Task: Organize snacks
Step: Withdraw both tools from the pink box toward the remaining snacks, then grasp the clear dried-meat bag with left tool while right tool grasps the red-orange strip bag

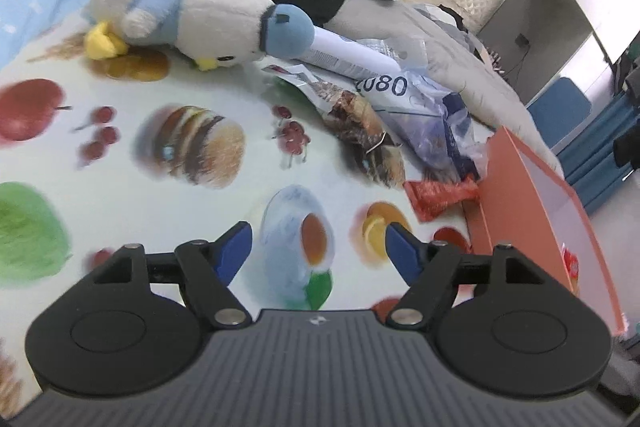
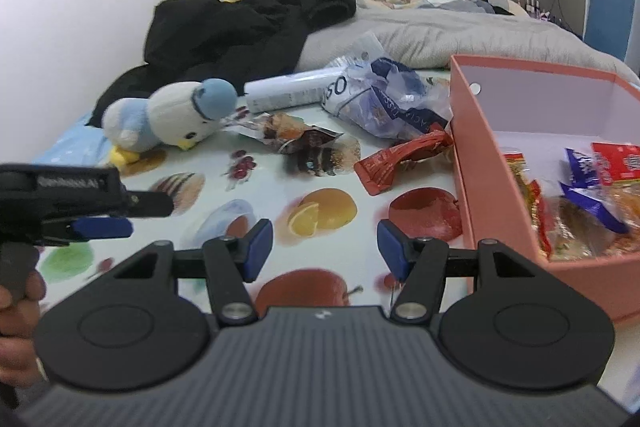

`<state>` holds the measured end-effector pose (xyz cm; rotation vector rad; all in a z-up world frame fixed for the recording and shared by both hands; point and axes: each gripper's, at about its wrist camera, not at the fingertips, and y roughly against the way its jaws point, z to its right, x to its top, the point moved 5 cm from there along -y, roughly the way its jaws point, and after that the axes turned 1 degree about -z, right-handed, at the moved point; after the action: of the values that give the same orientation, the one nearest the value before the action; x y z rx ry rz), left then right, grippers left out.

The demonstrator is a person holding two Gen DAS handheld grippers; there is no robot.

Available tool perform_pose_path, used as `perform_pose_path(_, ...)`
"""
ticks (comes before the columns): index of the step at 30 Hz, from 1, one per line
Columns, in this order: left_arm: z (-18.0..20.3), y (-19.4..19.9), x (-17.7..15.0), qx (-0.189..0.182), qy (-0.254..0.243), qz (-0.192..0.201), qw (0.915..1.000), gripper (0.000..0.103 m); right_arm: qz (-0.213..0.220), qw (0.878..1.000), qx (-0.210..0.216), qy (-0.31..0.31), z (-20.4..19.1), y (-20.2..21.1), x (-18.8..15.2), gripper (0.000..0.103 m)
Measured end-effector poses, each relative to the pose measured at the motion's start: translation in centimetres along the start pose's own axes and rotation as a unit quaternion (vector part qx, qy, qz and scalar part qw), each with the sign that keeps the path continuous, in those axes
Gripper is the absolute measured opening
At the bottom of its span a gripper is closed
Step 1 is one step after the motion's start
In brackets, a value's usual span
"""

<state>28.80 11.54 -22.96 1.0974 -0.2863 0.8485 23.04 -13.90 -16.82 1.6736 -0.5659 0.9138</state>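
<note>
Both the left tongs point(image 1: 318, 247) and right tongs point(image 2: 324, 245) are held open and empty above the bed point(image 2: 340, 171), beside the box point(image 2: 472, 155).

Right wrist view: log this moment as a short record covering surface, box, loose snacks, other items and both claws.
surface: fruit-print sheet
box: pink box, open, several snack packets inside
loose snacks: red packet beside the box, brown packet, clear blue bag
other items: plush penguin, white tube, black jacket
left claw: open, empty
right claw: open, empty
</note>
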Motion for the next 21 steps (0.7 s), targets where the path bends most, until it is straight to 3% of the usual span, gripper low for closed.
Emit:
perform_pose_path(13,1.7,-12.5,6.0,-0.064,0.076,-0.017,0.9949,0.087,-0.002,0.998,-0.050,-0.043,2.9,-10.8,2.1,0.059)
perform_pose_path(21,1.8,-16.9,8.7,-0.084,0.107,-0.016,0.9906,0.087,0.000,0.996,-0.079,-0.050,4.5,-15.5,3.0,0.058)
